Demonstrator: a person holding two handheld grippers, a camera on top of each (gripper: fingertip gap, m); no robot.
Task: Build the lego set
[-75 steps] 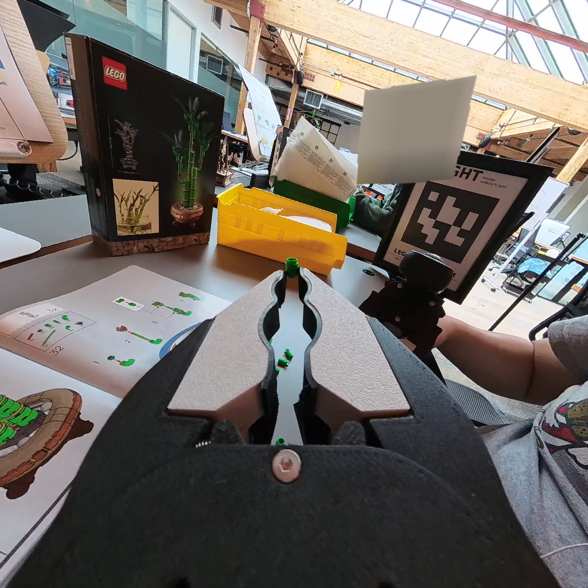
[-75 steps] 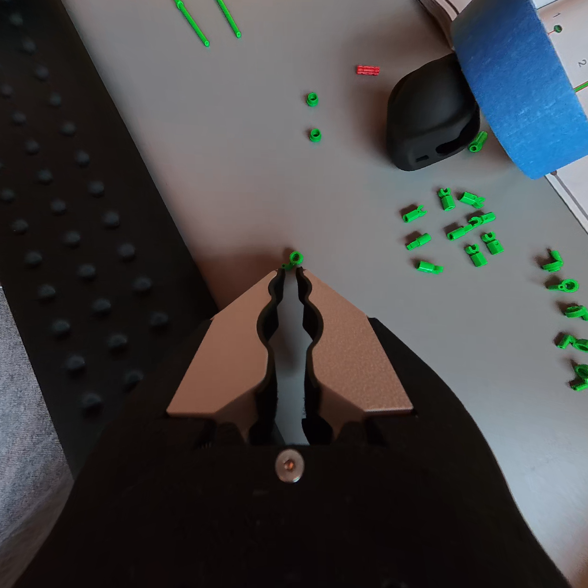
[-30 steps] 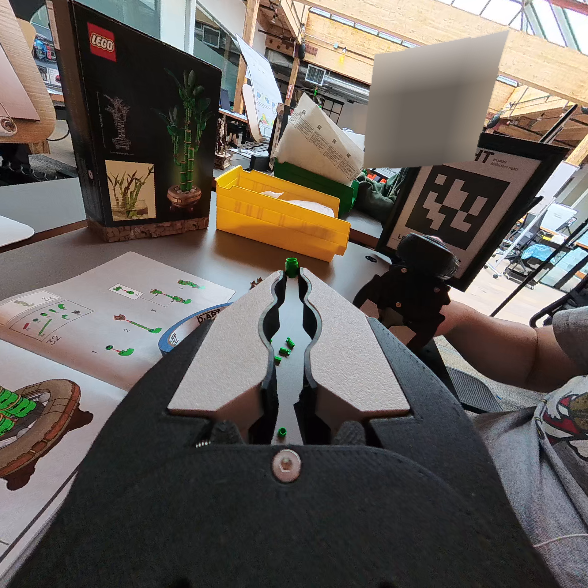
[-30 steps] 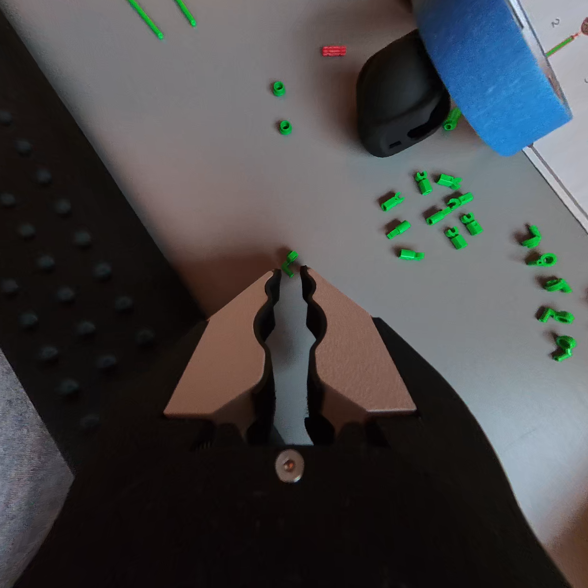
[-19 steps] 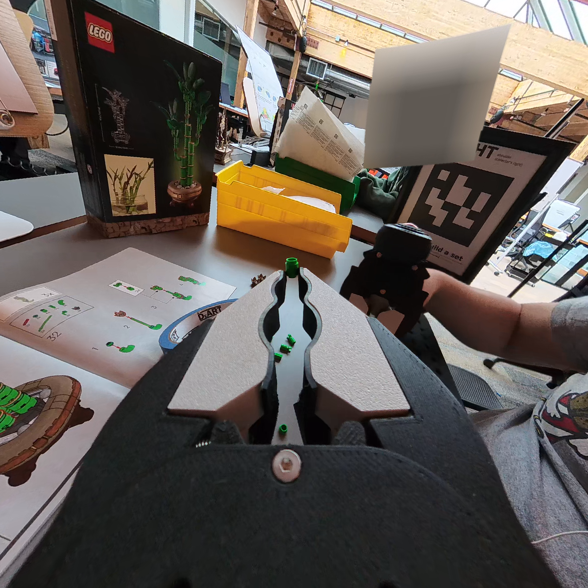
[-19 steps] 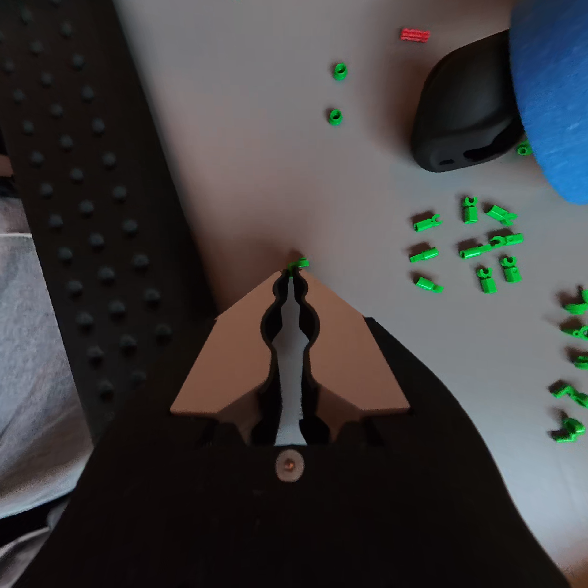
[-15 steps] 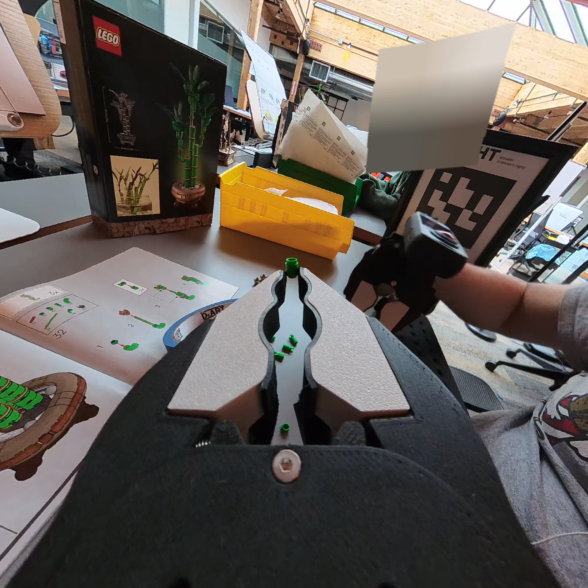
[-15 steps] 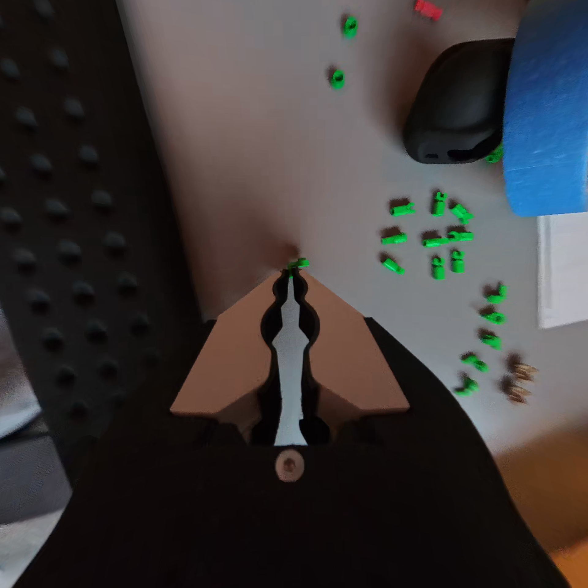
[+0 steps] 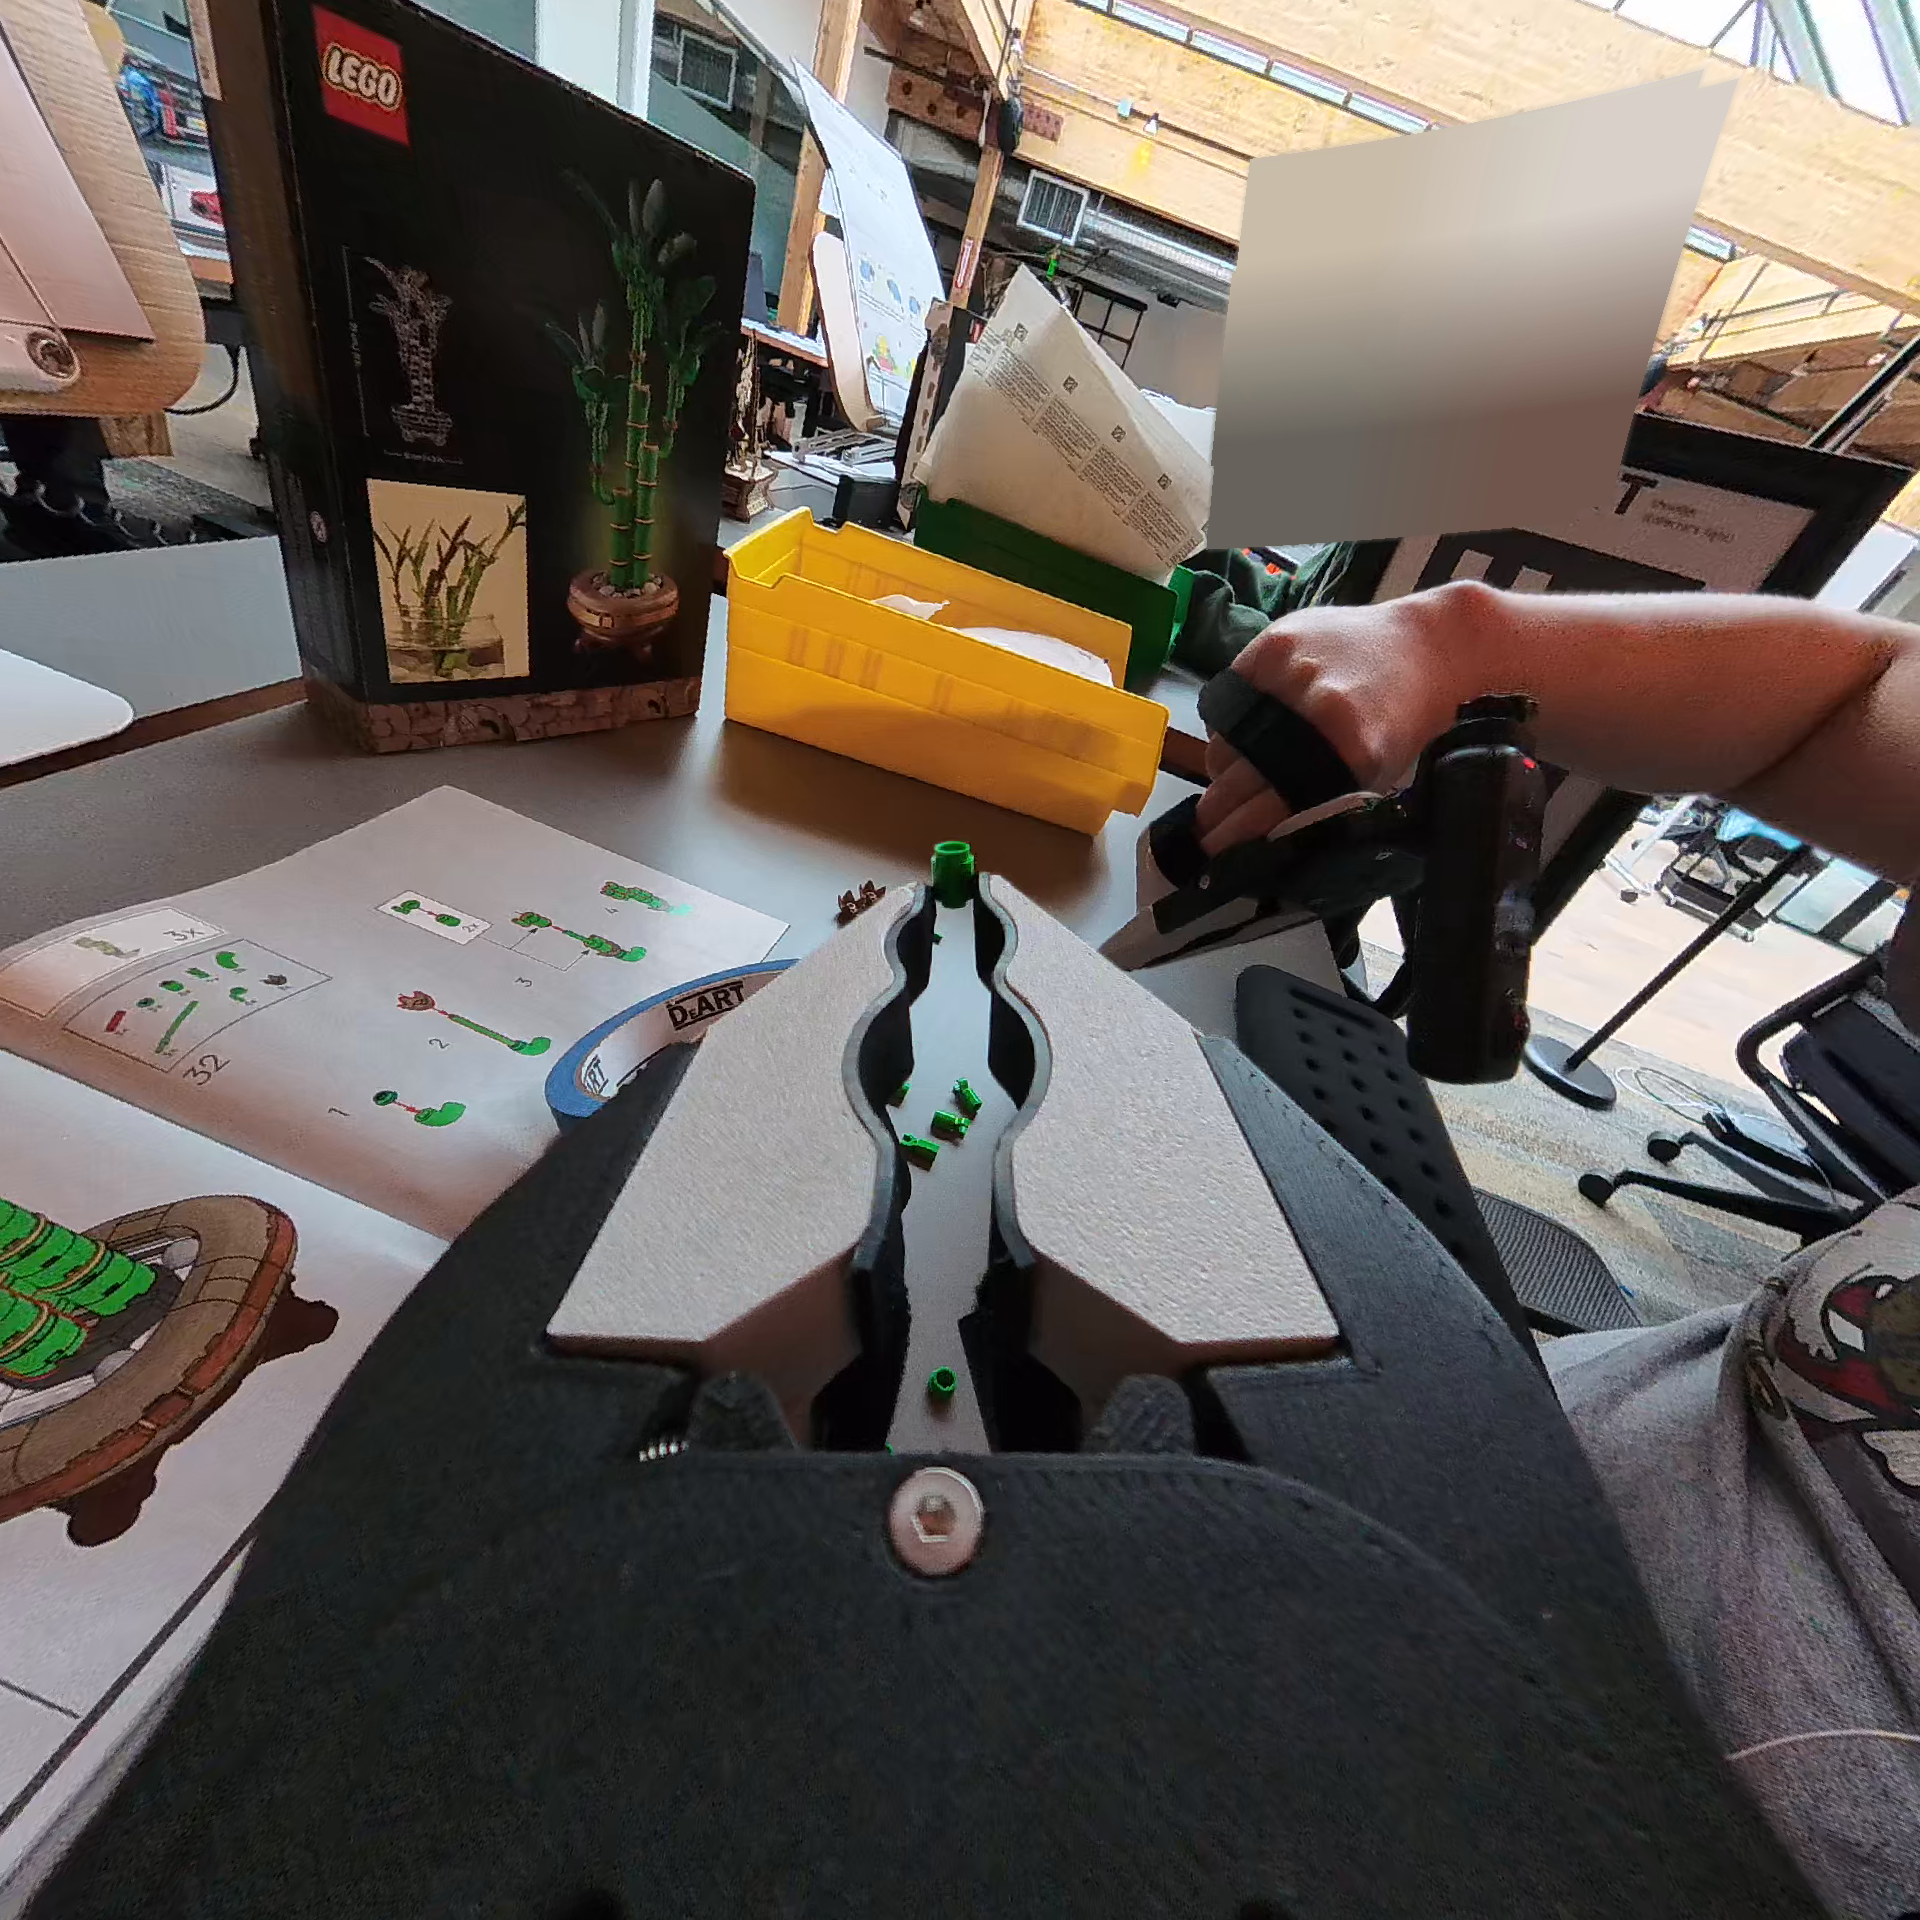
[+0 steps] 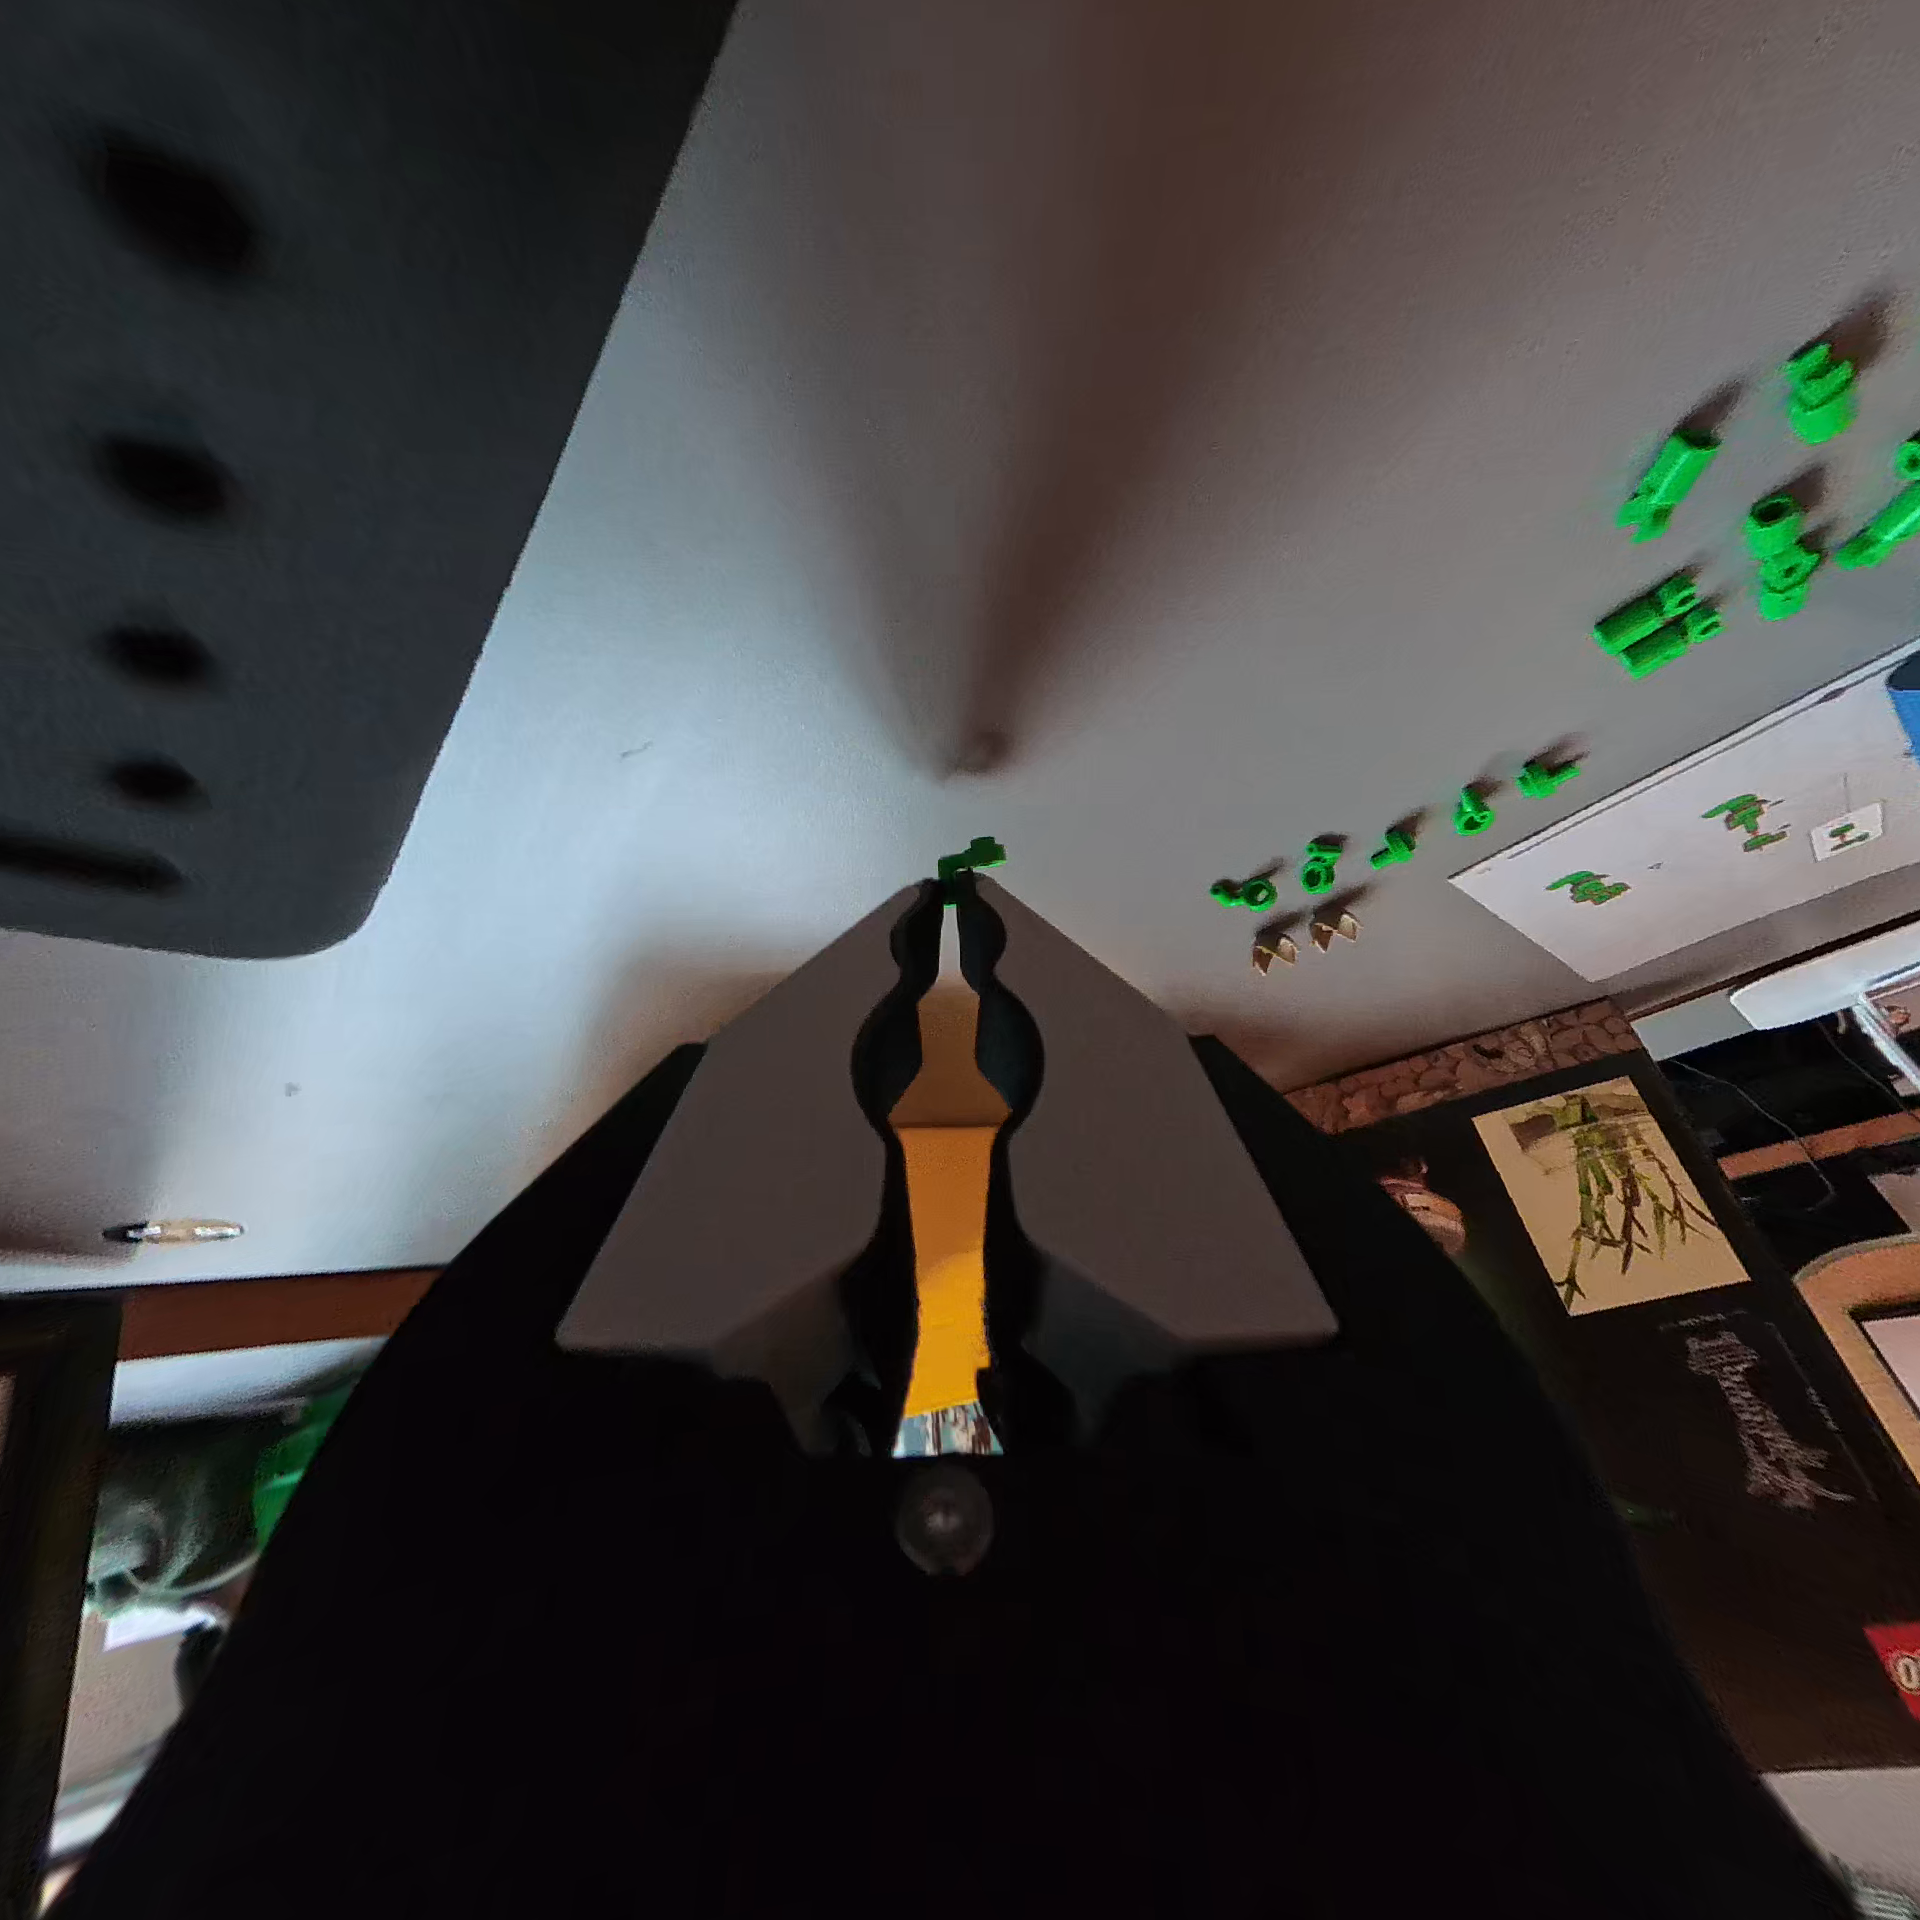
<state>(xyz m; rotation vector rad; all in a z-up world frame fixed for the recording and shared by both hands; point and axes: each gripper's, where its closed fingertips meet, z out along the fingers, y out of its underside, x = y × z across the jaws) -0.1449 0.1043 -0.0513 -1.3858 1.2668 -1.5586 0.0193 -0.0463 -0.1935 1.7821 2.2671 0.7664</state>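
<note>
My left gripper (image 9: 953,885) is shut on a small green round lego piece (image 9: 953,862), held upright above the grey table (image 9: 748,810). My right gripper (image 10: 954,881) is shut on a small green clip piece (image 10: 969,858) and is turned over, so the table (image 10: 1039,416) shows upside down. In the left wrist view the right gripper's body (image 9: 1278,894) is to the right, held by a hand (image 9: 1340,675). Several loose green pieces (image 10: 1704,540) lie on the table; some show between my left fingers (image 9: 940,1122). The open instruction booklet (image 9: 343,987) lies at left.
The black lego box (image 9: 488,416) stands at the back, a yellow bin (image 9: 935,686) and a green bin (image 9: 1049,571) beside it. A blue tape roll (image 9: 644,1029) lies on the booklet. A black chair armrest (image 9: 1340,1101) is at right. Two tan pieces (image 10: 1304,940) lie near the booklet. Across from one pair of fingers to the other is roughly 25 cm.
The right gripper closed on the green clip piece, lifted off the table and rolled over, swinging up toward the left gripper. The left gripper kept its green piece and barely moved.
</note>
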